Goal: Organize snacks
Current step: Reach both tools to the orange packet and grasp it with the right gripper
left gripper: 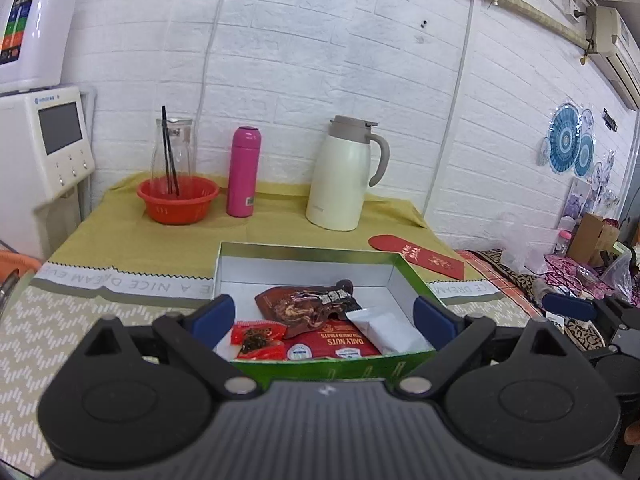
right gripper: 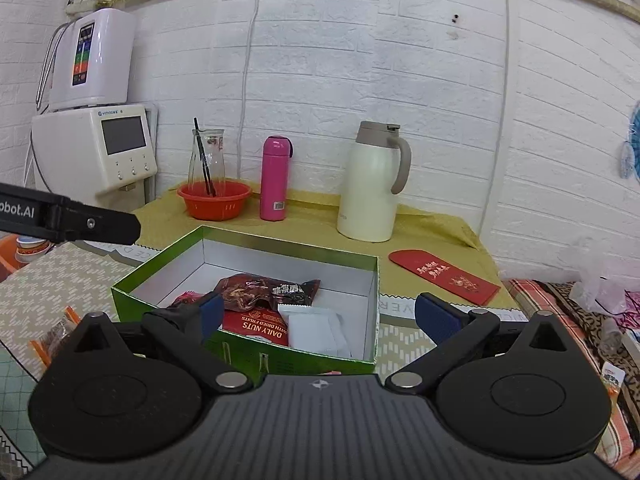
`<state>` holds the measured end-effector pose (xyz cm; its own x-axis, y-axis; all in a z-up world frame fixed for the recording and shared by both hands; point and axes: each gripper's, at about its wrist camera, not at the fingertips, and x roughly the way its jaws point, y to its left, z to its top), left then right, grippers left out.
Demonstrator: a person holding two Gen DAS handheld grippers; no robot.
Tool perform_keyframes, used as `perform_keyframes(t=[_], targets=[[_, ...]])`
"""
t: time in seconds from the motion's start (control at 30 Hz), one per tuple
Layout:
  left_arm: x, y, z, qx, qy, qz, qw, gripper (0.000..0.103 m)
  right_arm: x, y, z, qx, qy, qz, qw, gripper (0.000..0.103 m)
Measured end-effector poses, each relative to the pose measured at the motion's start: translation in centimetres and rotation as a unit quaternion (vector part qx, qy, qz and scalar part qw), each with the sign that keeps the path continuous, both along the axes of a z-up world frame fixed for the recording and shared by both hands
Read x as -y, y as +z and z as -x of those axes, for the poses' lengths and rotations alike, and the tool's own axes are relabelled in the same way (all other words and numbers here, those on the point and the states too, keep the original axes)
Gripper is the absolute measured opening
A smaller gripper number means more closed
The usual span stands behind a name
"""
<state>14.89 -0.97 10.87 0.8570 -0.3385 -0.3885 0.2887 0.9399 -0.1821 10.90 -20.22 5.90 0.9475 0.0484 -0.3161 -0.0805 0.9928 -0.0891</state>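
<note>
A green box point(left gripper: 412, 276) point(right gripper: 132, 284) with a white inside stands open on the table. In it lie a dark brown snack pack point(left gripper: 308, 302) point(right gripper: 264, 290), a red "Daily Nuts" pouch point(left gripper: 340, 342) point(right gripper: 256, 328), a white sachet point(left gripper: 386, 326) point(right gripper: 316, 328) and a small red packet point(left gripper: 258, 338). My left gripper point(left gripper: 324, 318) is open, its blue pads spread over the box's near side with nothing between them. My right gripper point(right gripper: 320, 314) is also open, above the box's near right corner, and holds nothing. An orange-edged snack packet point(right gripper: 60, 334) lies on the mat left of the box.
At the back stand an orange basket point(left gripper: 178, 200) with a glass carafe, a pink flask point(left gripper: 242, 172) and a cream thermos jug point(left gripper: 344, 176). A red envelope point(left gripper: 420, 256) lies right of the box. White appliances stand at the left; cluttered bags and fabric fill the right.
</note>
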Motion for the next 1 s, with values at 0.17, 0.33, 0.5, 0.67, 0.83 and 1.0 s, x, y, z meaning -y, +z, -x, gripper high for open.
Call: perform_keyframes(t=[0.17, 0.33, 0.5, 0.67, 0.83, 1.0], targets=[[0.5, -1.2, 3.5, -0.024, -0.006, -0.021, 0.9995, 0.094, 1.7, -0.2, 3.8, 0.002, -0.033, -0.024, 0.999, 0.103], [0.8, -4.3, 6.6, -0.041, -0.027, -0.029, 0.9984, 0.094, 3.5, -2.5, 6.7, -0.022, -0.04, -0.059, 0.997, 0.103], [1.0, -7.7, 8.4, -0.078, -0.051, -0.035, 0.9951, 0.094, 4.1, -5.9, 7.8, -0.06, -0.023, -0.092, 0.994, 0.103], [0.0, -9.0, 8.9, -0.112, -0.051, -0.035, 0.9918, 0.094, 3.9, -7.9, 5.7, -0.106, -0.067, -0.107, 0.986, 0.103], [-1.5, -9.1, 9.5, -0.111, -0.041, -0.028, 0.9925, 0.094, 3.2, -9.8, 3.4, -0.15, -0.099, -0.087, 0.98, 0.103], [-2.2, -9.3, 9.3, -0.12, -0.047, -0.013, 0.9915, 0.094, 1.6, -10.7, 4.5, -0.152, 0.015, -0.091, 0.984, 0.098]])
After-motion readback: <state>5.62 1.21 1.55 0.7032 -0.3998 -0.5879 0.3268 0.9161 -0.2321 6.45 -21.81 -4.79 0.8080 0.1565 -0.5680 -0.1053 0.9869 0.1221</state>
